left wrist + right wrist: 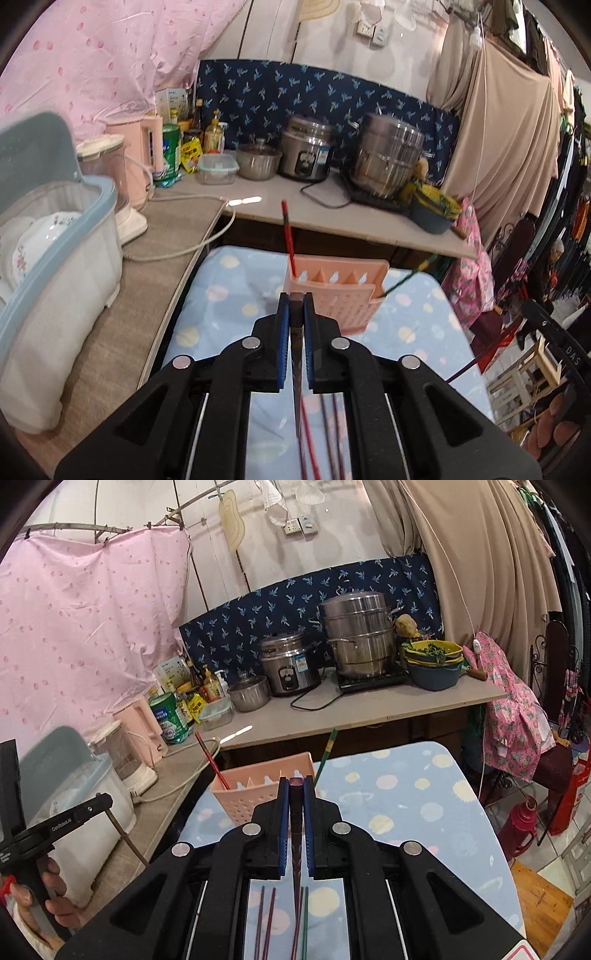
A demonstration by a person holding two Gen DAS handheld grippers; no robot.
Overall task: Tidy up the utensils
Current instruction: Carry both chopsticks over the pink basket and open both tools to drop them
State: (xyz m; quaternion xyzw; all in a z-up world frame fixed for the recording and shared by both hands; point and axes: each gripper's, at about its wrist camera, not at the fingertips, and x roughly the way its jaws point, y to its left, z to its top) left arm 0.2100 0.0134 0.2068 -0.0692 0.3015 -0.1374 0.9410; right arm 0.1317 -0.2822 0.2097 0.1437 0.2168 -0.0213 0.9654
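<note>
**Left wrist and right wrist: both grippers clamped on a chopstick**

Left wrist view: your left gripper (296, 306) has its blue pads closed on a dark brown chopstick (296, 369), which runs between the pads and down toward the camera. Ahead of the tips stands the pink utensil holder (338, 291) on the dotted blue cloth (221, 306). A red chopstick (289, 236) leans upright in its left compartment; a green chopstick (402, 280) juts from its right end.

Right wrist view: your right gripper (295, 792) is likewise closed on a dark maroon chopstick (296, 834). The holder sits just beyond the tips, slightly left. Loose chopsticks (269, 919) lie on the cloth below the jaws, roughly parallel. Your left hand (48, 897) grips the other tool's handle at the left edge.

Background: rice cooker (290, 666) and steel steamer pot (358, 635) on the counter (369, 709).
</note>
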